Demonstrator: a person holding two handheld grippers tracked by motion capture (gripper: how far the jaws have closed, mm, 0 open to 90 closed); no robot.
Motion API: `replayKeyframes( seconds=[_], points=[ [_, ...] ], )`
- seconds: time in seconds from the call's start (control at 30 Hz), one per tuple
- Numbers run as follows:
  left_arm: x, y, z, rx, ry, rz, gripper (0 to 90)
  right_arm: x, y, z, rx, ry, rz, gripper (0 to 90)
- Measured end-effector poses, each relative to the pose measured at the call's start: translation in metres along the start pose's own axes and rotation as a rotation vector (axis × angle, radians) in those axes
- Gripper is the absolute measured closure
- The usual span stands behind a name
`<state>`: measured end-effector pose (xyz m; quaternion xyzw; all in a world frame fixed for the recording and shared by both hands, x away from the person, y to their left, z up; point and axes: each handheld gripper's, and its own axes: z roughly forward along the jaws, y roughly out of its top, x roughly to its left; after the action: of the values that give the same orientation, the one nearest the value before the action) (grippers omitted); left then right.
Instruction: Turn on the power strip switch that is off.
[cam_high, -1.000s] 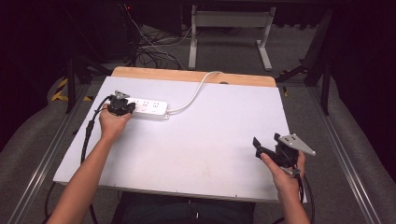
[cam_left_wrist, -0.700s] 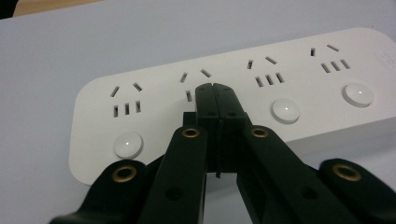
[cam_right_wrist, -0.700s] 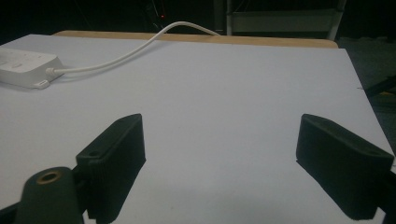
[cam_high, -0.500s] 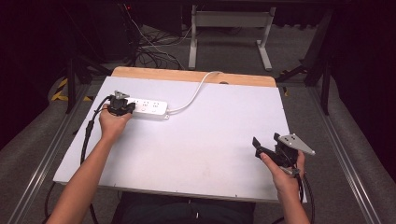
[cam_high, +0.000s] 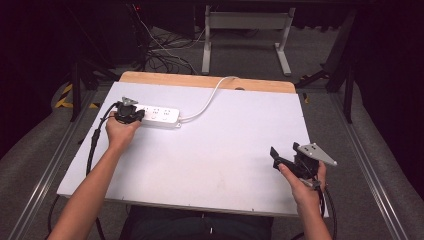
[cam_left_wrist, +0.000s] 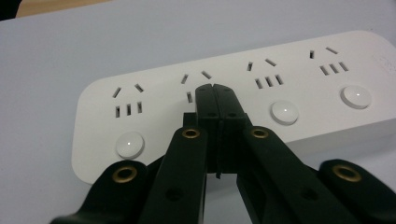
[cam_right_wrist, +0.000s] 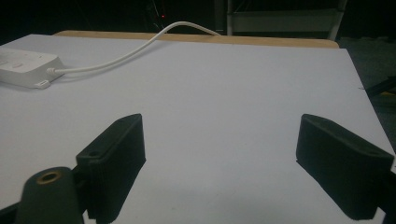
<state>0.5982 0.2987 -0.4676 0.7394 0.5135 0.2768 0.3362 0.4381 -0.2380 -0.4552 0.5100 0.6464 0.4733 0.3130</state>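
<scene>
The left gripper (cam_left_wrist: 215, 91) hovered with jaws pressed together, tips poised over the power strip's (cam_high: 159, 116) second switch button, likely to push it. That strip lay at the table's (cam_high: 225, 150) far left. The right gripper (cam_high: 278, 157) rested wide apart, holding nothing.

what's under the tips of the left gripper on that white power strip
The shut left gripper sits over the power strip's second socket group, beside visible round buttons. Its tips hide that group's own button, so whether they touch it cannot be seen.
</scene>
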Motion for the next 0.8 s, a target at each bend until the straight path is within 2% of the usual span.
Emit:
replayKeyframes(
  seconds=[0.23, 0.4, 0.8],
  points=[
    [0.0, 0.0, -0.003, 0.0, -0.01, -0.01, 90.0, 0.001, 0.0, 0.002, 0.001, 0.006, -0.002, 16.2],
    [0.003, 0.0, -0.004, 0.001, 0.001, -0.014, 90.0, 0.001, 0.001, 0.002, 0.0, 0.004, 0.0, 16.2],
    [-0.001, 0.003, -0.013, -0.046, -0.011, -0.027, 90.0, 0.002, 0.001, 0.003, 0.001, 0.008, -0.005, 16.4]
  ],
)
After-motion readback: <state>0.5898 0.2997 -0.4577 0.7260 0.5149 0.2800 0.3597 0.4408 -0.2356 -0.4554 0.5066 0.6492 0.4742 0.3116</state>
